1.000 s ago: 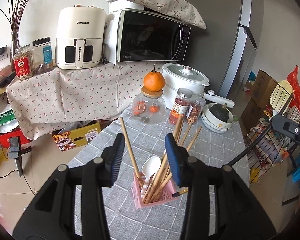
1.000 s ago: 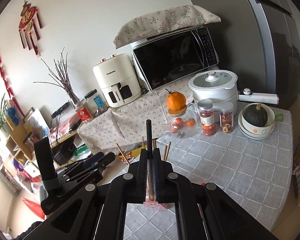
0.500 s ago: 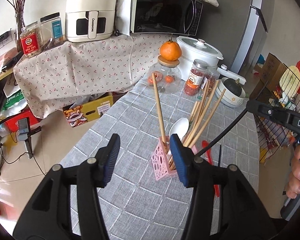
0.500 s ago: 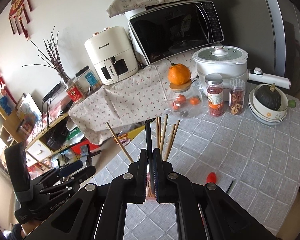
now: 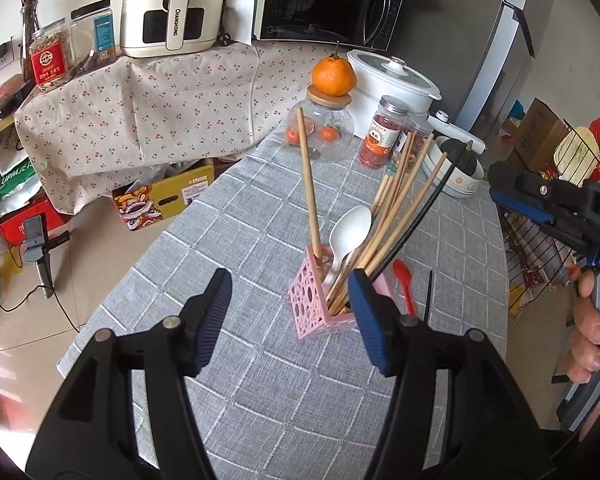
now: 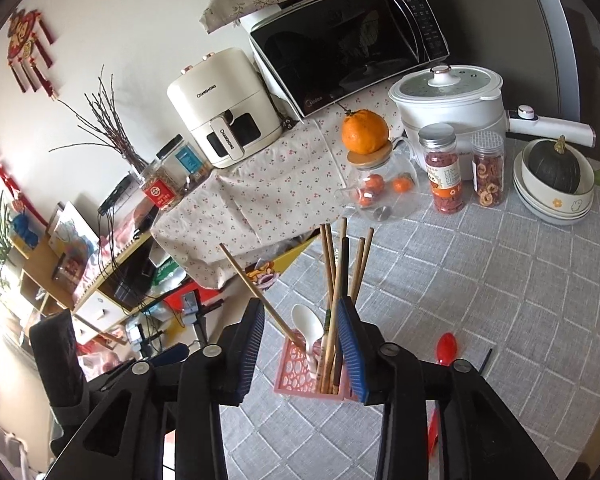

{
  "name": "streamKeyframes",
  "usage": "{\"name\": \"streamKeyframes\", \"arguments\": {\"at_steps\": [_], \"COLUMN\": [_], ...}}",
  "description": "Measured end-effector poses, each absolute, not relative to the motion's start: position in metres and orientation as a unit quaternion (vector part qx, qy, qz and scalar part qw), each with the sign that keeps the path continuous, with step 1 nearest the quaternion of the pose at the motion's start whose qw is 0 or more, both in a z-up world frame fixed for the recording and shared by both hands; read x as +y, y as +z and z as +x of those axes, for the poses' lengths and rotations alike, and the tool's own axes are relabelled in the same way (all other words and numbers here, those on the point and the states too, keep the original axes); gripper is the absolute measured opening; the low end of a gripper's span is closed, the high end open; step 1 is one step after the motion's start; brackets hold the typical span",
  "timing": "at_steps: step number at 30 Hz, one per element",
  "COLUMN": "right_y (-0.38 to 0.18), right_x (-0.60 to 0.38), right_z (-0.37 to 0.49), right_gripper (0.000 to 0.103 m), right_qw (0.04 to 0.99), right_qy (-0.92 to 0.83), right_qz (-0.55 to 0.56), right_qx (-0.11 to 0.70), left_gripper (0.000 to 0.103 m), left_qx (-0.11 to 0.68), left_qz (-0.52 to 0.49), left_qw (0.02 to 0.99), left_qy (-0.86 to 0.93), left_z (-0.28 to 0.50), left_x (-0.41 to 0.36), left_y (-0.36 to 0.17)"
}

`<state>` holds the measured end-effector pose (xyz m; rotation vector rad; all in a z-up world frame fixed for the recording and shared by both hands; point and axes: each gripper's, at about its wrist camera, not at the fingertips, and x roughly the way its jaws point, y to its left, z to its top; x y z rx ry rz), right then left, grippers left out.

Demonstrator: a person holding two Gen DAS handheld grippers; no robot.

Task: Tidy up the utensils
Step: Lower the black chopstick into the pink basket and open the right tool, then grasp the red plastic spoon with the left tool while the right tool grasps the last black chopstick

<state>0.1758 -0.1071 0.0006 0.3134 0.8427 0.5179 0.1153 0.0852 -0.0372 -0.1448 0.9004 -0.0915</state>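
I see the pink perforated holder [image 5: 314,308] on the grey checked cloth [image 5: 260,392], packed with wooden chopsticks [image 5: 396,208], 1 white spoon [image 5: 350,228]. Left gripper [image 5: 288,322] and right gripper [image 6: 300,344] both spread, just opened, gripping nothing.

Pink holder [image 5: 312,300], grey checked tablecloth [image 5: 260,380], red spoon [image 5: 403,276].

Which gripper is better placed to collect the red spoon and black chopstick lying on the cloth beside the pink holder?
Right. The red spoon and black chopstick lie just beside the open right gripper; from the left gripper, the pink holder and its utensils stand in the way.
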Motion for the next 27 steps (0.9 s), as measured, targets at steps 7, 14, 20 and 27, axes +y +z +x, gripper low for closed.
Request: {"name": "streamKeyframes", "arguments": {"at_steps": [7,14,20,27], "right_y": [0.007,-0.024,-0.059,-0.089], "right_x": [-0.150,-0.210,-0.256,-0.293], "right_z": [0.165,0.164,0.157,0.156], "right_gripper": [0.055,0.057,0.058,0.060], "right_qw": [0.879,0.863,0.835,0.815], "right_qy": [0.206,0.123,0.076,0.046], "right_qz": [0.135,0.142,0.151,0.147], "right_qx": [0.408,0.470,0.523,0.559], "left_gripper": [0.066,0.066,0.066,0.060], "left_qx": [0.454,0.492,0.527,0.542], "left_qz": [-0.029,-0.005,0.014,0.053], "left_qw": [0.888,0.865,0.842,0.834], "left_qy": [-0.063,-0.101,-0.114,-0.092], "left_z": [0.109,0.111,0.125,0.168], "left_x": [0.048,-0.008,-0.057,-0.103], "left_y": [-0.043,-0.062,-0.084,-0.121]}}
